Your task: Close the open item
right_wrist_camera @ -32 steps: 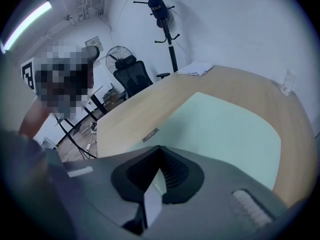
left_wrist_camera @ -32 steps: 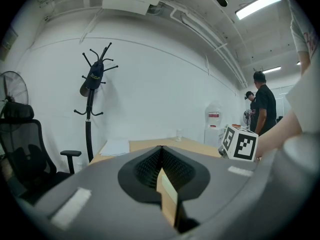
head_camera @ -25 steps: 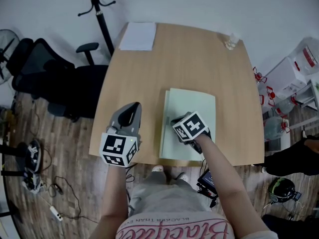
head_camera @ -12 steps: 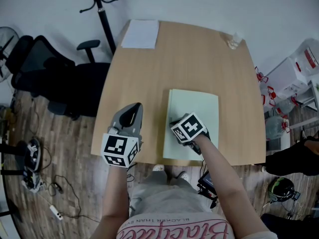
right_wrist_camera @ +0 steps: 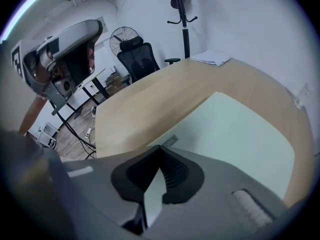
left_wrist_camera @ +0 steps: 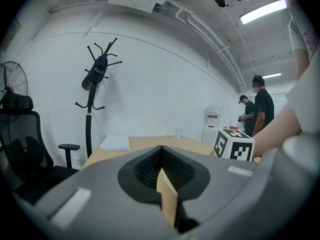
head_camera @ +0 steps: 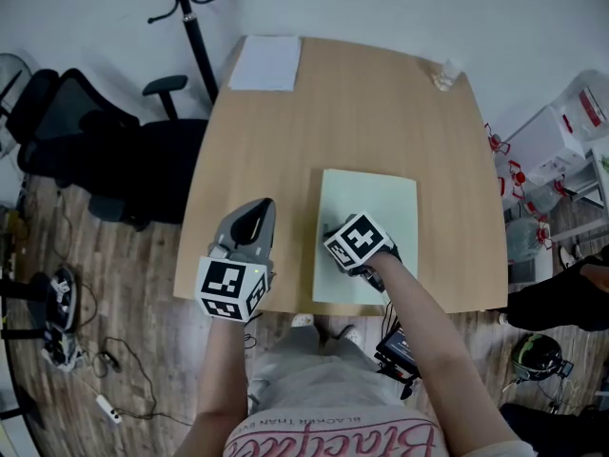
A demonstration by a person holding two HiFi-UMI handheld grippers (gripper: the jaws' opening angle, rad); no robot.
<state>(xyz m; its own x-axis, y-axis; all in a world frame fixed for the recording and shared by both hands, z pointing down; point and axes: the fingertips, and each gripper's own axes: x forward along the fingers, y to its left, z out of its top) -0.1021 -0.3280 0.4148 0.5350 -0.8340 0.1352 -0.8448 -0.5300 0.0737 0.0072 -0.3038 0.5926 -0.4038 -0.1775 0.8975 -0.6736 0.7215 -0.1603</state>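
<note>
While your right gripper (right_wrist_camera: pixel 161 149), jaws together, sits at the green folder's (head_camera: pixel 376 217) near corner, dragging could slide it off the table (head_camera: pixel 285 131); your left gripper (left_wrist_camera: pixel 161 150) is closed too, holding nothing.

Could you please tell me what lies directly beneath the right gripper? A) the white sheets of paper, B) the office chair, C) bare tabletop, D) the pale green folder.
D: in the head view the right gripper is over the near left corner of the pale green folder, and the folder's surface shows just past the jaws in the right gripper view.
</note>
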